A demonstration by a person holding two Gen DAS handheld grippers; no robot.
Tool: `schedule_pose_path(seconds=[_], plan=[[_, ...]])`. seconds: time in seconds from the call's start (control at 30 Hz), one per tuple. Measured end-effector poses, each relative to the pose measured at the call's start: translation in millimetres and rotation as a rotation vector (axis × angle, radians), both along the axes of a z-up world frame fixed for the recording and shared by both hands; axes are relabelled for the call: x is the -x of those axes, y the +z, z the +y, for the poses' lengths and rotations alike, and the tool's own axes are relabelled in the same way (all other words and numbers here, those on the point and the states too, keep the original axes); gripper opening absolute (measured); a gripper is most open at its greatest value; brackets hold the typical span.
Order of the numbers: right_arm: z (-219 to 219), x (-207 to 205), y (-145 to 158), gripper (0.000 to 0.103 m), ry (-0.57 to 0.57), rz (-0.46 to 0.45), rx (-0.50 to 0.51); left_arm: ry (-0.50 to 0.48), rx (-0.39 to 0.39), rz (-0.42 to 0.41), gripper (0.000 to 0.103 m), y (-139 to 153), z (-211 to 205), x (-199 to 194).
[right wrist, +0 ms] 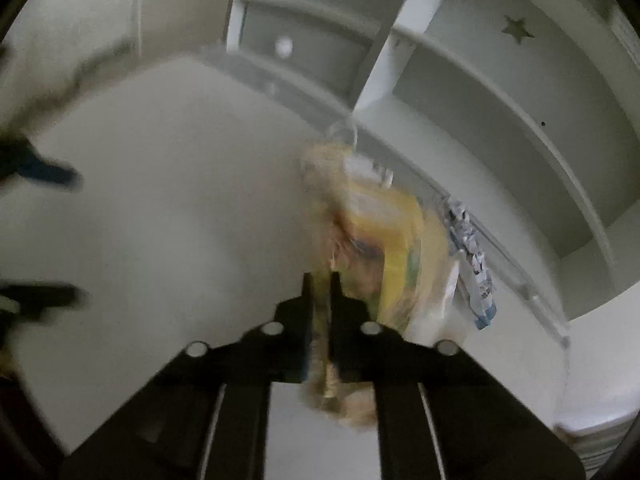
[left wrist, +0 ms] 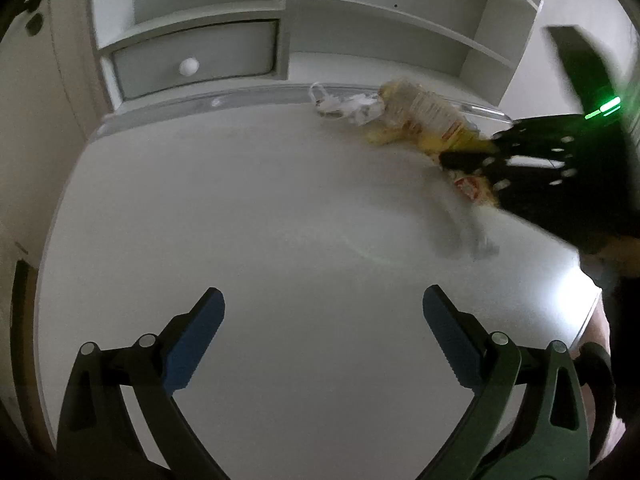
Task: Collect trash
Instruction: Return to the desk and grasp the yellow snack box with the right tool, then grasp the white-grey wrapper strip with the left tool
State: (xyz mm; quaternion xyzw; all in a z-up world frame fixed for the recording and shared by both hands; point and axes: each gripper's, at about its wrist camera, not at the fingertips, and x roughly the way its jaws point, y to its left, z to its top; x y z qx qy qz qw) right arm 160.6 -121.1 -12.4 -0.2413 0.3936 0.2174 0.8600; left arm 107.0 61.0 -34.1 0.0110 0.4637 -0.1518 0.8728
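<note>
The right gripper (right wrist: 320,280) is seen clamped on a yellow crinkled wrapper (right wrist: 384,240), its jaws drawn nearly together with the plastic pinched between them at the centre of the right wrist view. The wrapper is stretched away from the gripper toward the upper right of that frame, its long axis roughly in line with the fingers, though the blur hides whether it is lifted or dragged. A small blue-and-white packet (right wrist: 476,272) is seen just beside it, along the raised rail at the back of the table (right wrist: 160,160).

In the left wrist view the left gripper (left wrist: 324,328) is held with its jaws wide apart and nothing between them, low in the frame over bare table. The wrapper lies well apart from it, at the upper right, where crumpled white plastic (left wrist: 352,108) rests against the rail below the white shelf unit (left wrist: 280,20).

The remaining trash is judged nearer to the right gripper; a reach up and rightward would be required of the left one.
</note>
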Motion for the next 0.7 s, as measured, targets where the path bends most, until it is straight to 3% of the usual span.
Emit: schedule_pose_path(seconds=[0.13, 0.23, 0.3, 0.4, 0.57, 0.6, 0.63, 0.67, 0.7], plan=[[-45.3, 13.2, 37.0, 0.007, -0.087, -0.031, -0.188, -0.054, 0.002, -0.008, 0.096, 7.0, -34.4, -17.5], [-82.9, 25.0, 47.1, 0.007, -0.171, -0.033, -0.278, -0.112, -0.001, -0.008, 0.096, 9.2, -68.8, -32.8], [-105.8, 29.4, 45.5, 0.008, -0.233, -0.019, -0.306, -0.128, -0.022, -0.003, 0.096, 6.3, -90.2, -44.5], [-141.6, 43.6, 39.7, 0.008, -0.323, -0.01, -0.336, -0.116, -0.121, 0.009, 0.096, -3.7, -117.0, -56.1], [-195.3, 80.3, 23.1, 0.007, -0.45, -0.023, -0.343, -0.096, -0.15, 0.039, 0.095, -13.0, -128.2, -63.7], [-209.2, 89.0, 21.3, 0.007, -0.479, -0.029, -0.349, -0.098, -0.139, 0.034, 0.087, -12.1, -127.9, -63.1], [-218.0, 94.3, 19.5, 0.007, -0.499, -0.034, -0.354, -0.099, -0.136, 0.033, 0.065, -11.1, -128.5, -61.4], [-228.0, 101.4, 18.7, 0.008, -0.521, -0.041, -0.36, -0.102, -0.148, 0.046, 0.052, -12.3, -130.8, -60.9], [-239.3, 108.5, 18.5, 0.008, -0.547, -0.05, -0.371, -0.103, -0.153, 0.036, 0.033, -11.4, -130.8, -58.8]])
